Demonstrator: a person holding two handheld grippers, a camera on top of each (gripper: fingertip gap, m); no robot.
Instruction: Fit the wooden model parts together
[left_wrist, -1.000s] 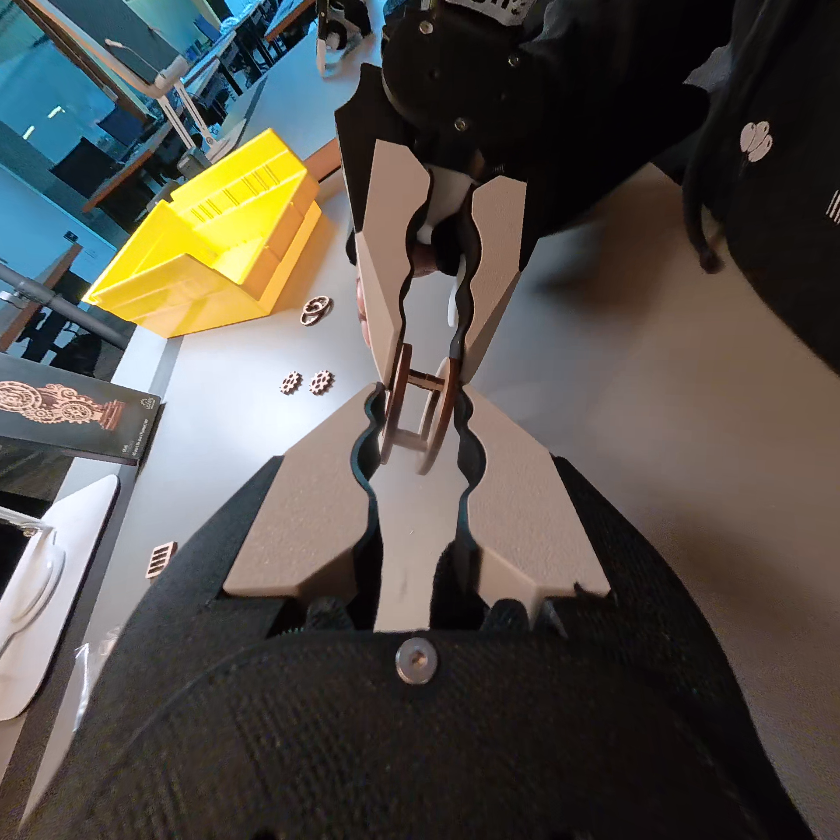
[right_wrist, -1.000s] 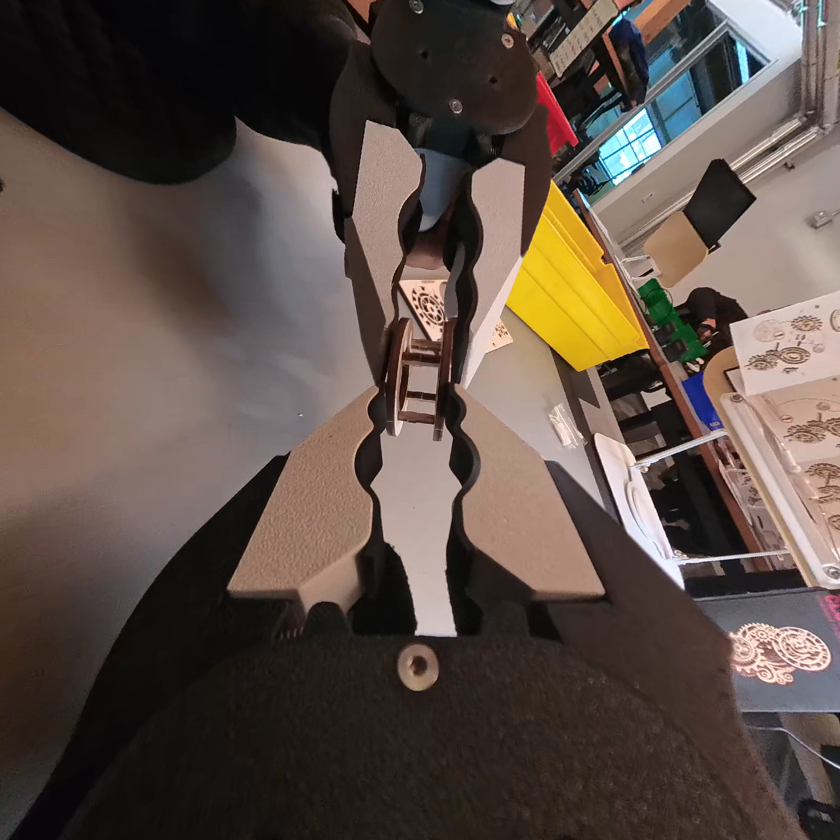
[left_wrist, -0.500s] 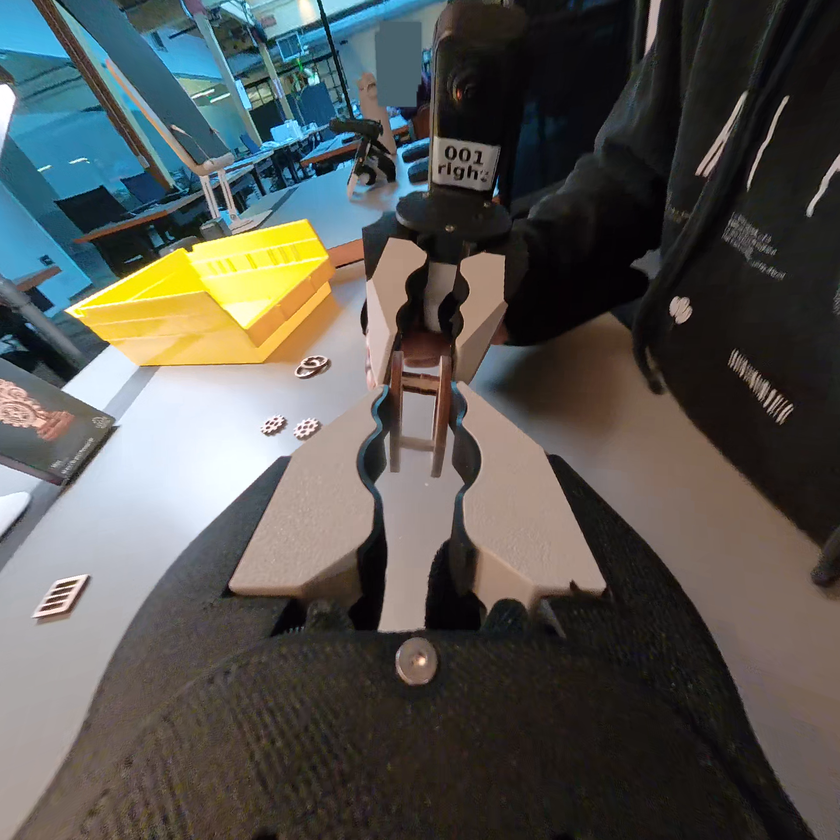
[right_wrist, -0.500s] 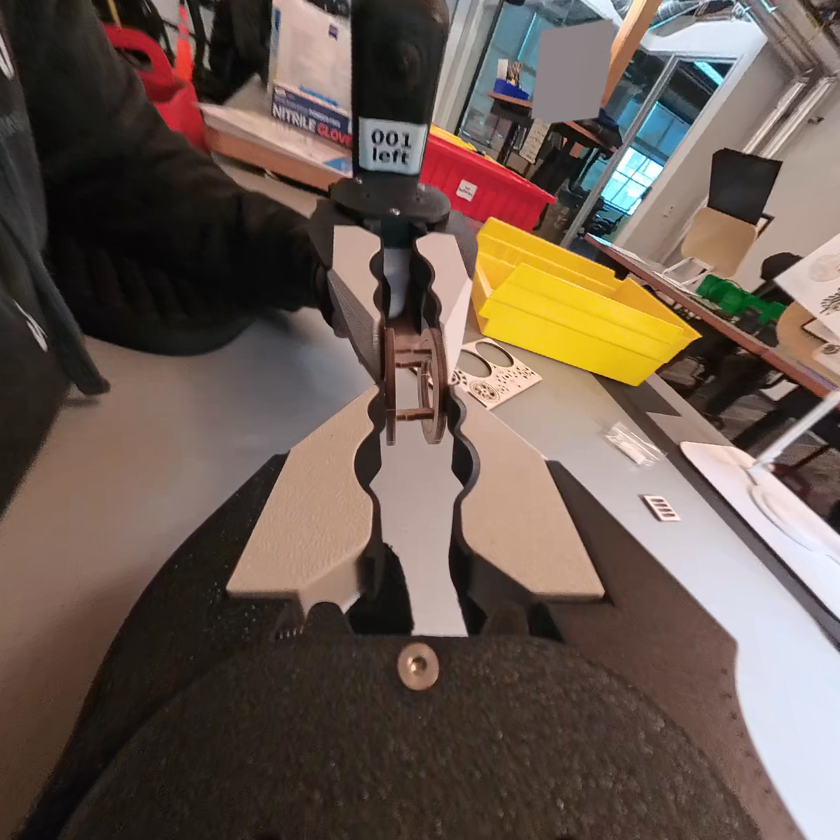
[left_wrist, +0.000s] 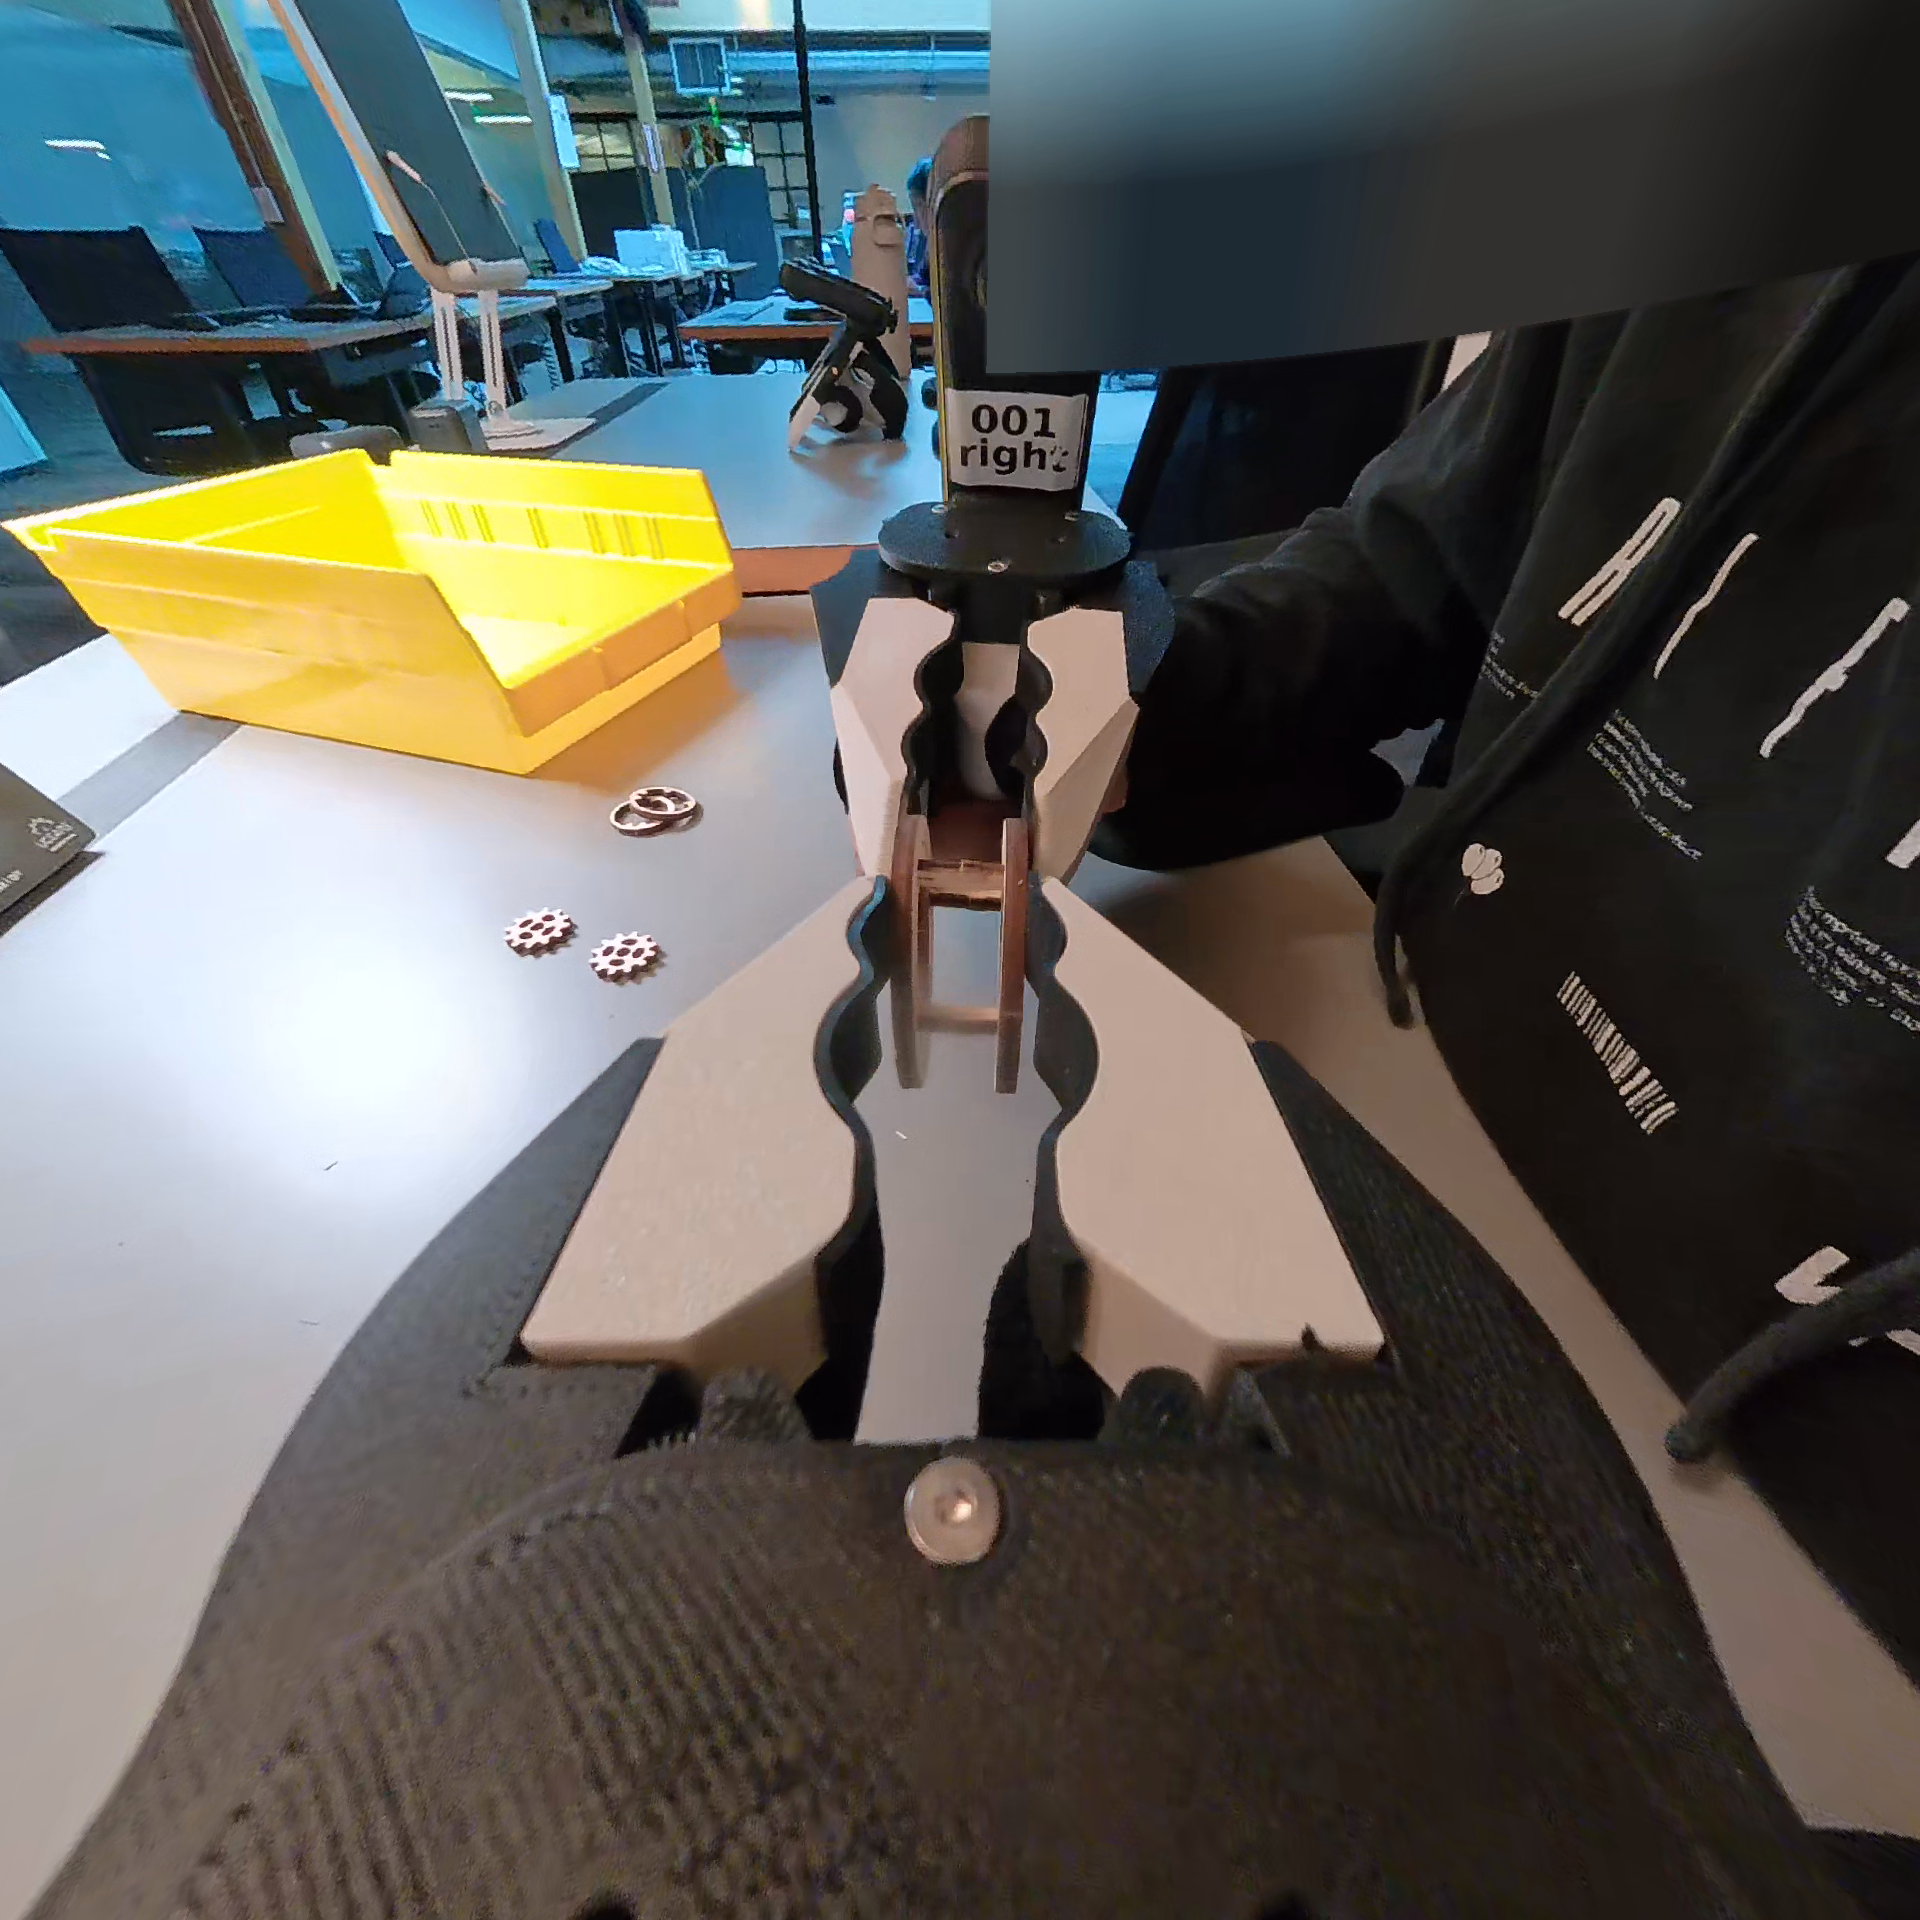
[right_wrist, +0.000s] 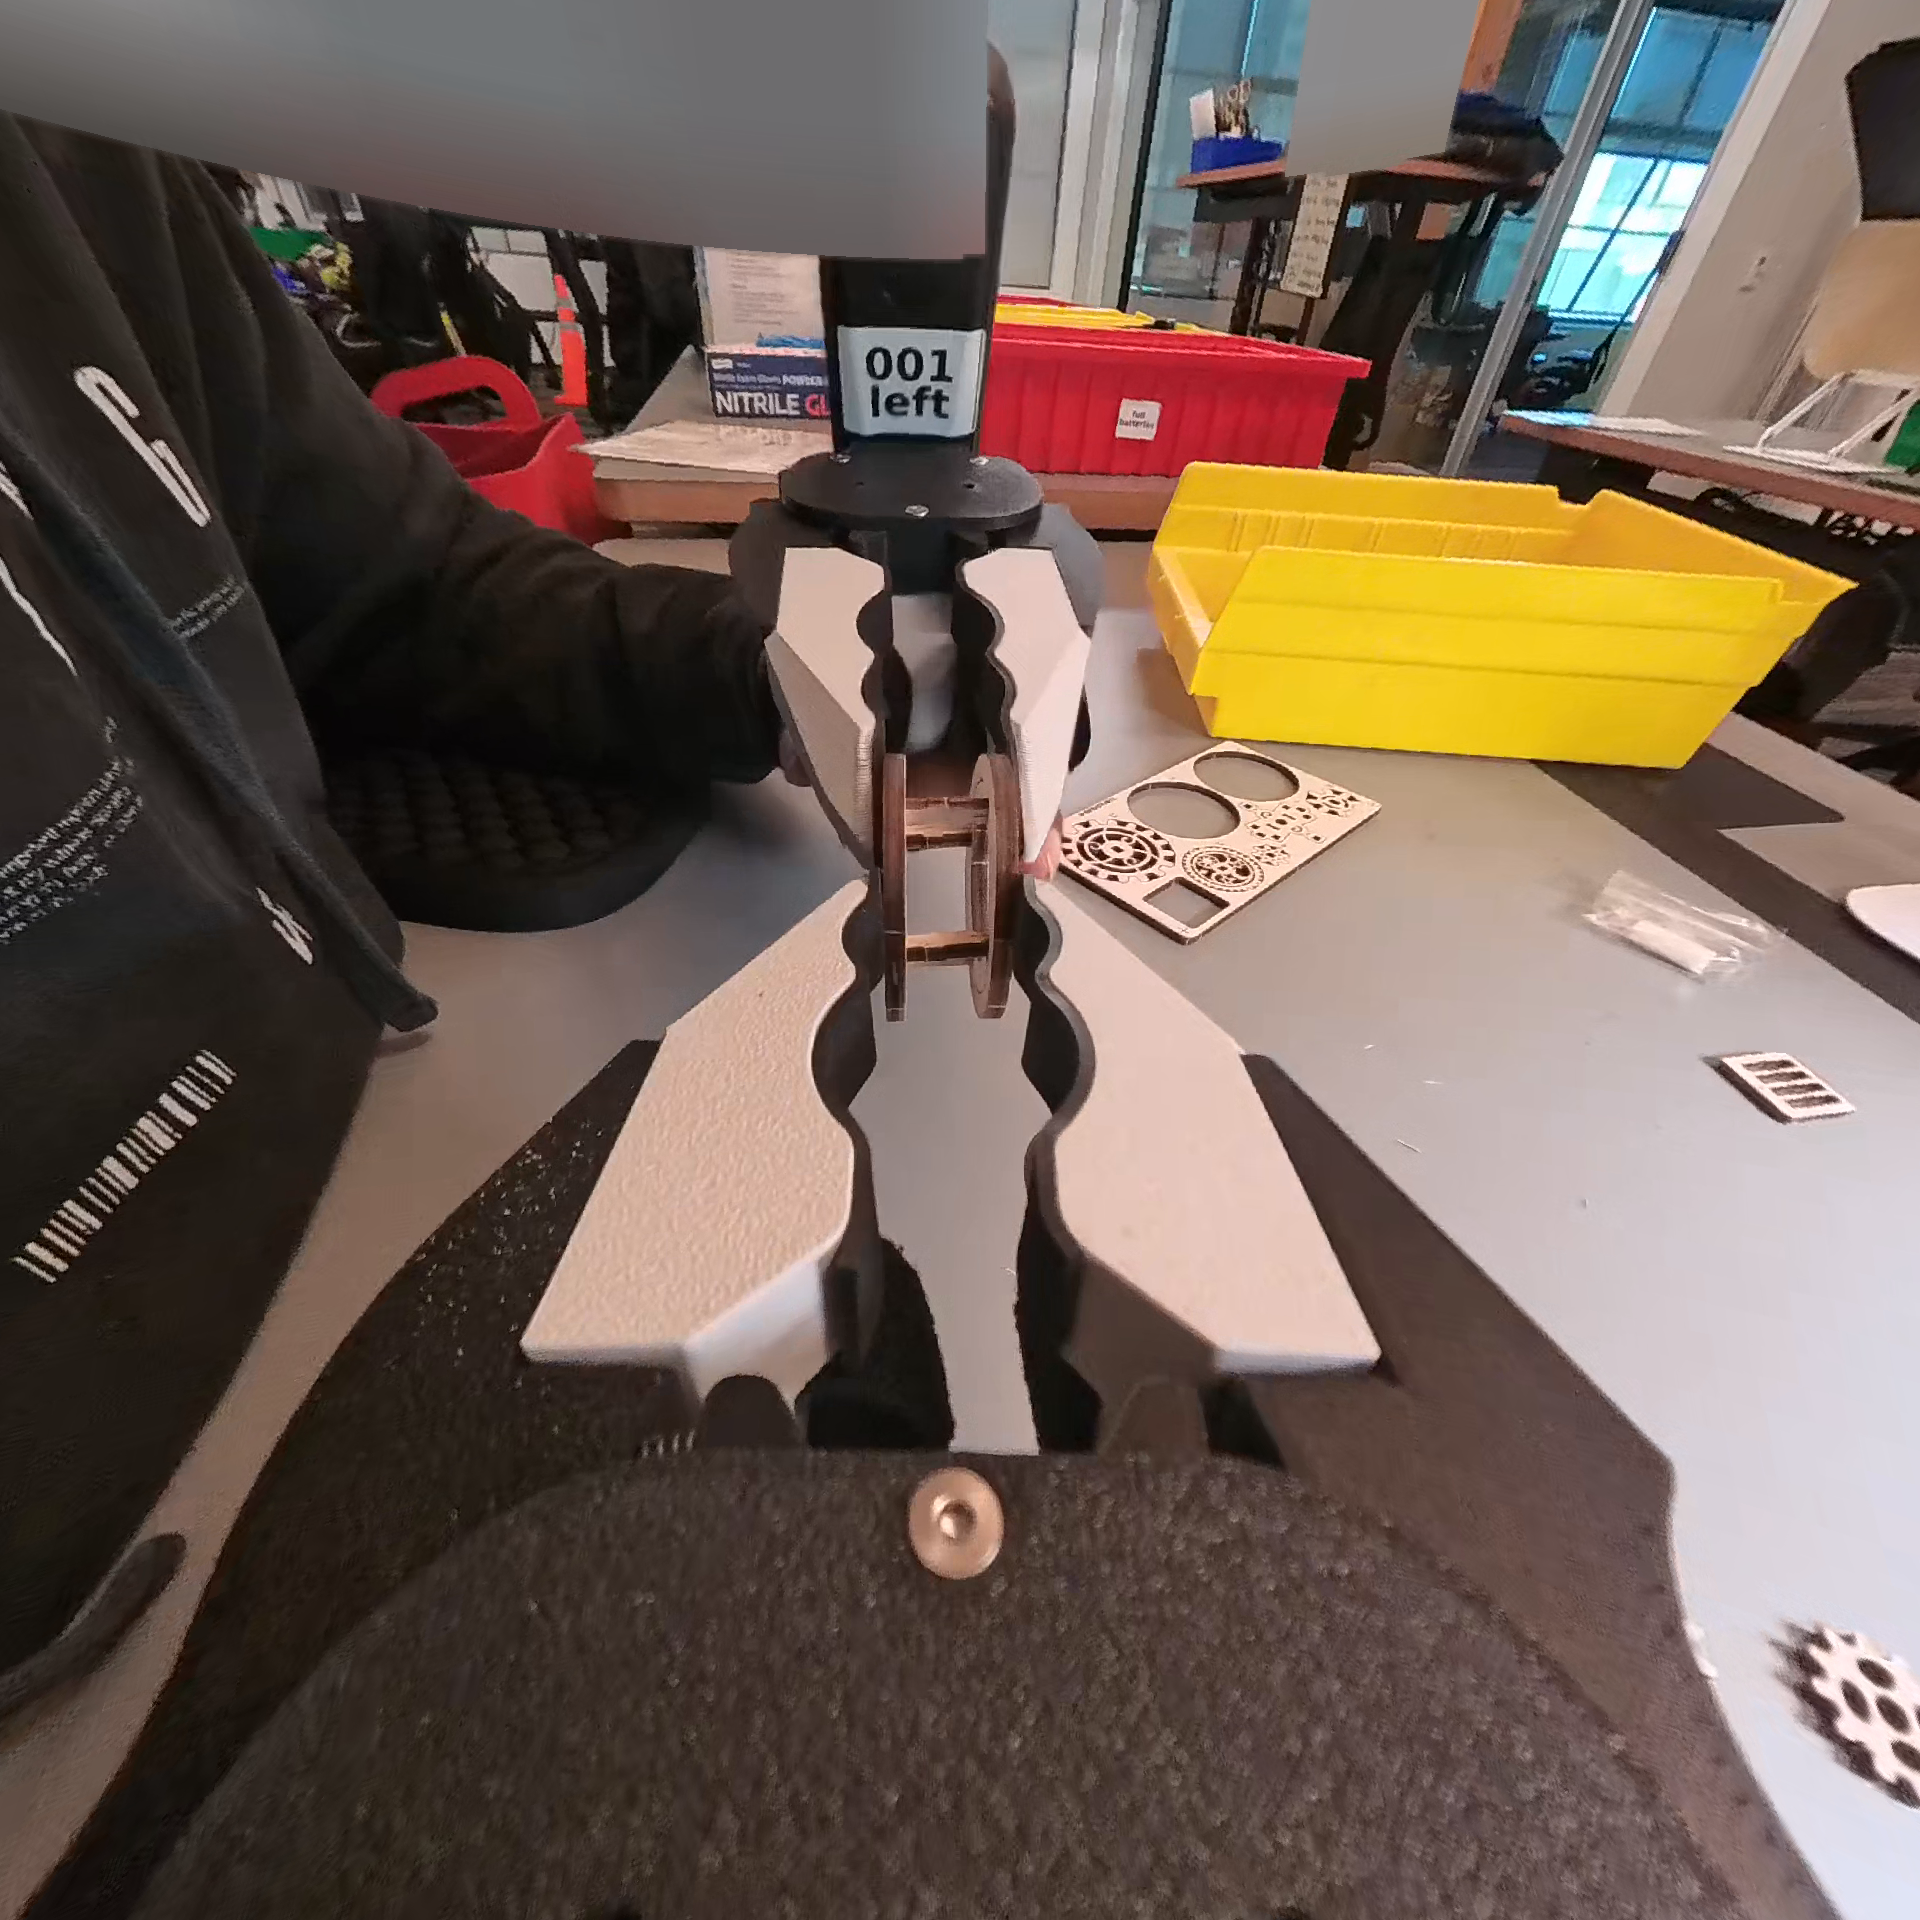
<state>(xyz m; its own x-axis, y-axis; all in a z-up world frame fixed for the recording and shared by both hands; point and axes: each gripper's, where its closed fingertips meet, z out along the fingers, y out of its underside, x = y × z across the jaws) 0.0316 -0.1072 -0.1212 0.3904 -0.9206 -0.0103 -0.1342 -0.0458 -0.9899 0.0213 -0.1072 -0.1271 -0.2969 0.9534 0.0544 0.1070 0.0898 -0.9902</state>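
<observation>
Wooden wheel part (left_wrist: 961, 961) is squeezed by both the left gripper (left_wrist: 961, 997) and right gripper (right_wrist: 940, 935) near the yellow bin (left_wrist: 395, 613), probably needing one more push together.

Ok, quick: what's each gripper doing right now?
Left gripper: shut on the wooden wheel.
Right gripper: shut on the same wooden wheel, from the opposite end.

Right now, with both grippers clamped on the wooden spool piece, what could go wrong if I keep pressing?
1. The left gripper and right gripper both pinch the wooden assembly on its thin discs; more squeeze could probably crack them or pop the crossbars loose.
2. It seems to be held above the table, so a slip would likely drop it.
3. The two small gears lie close by the left gripper and could get knocked.
</observation>
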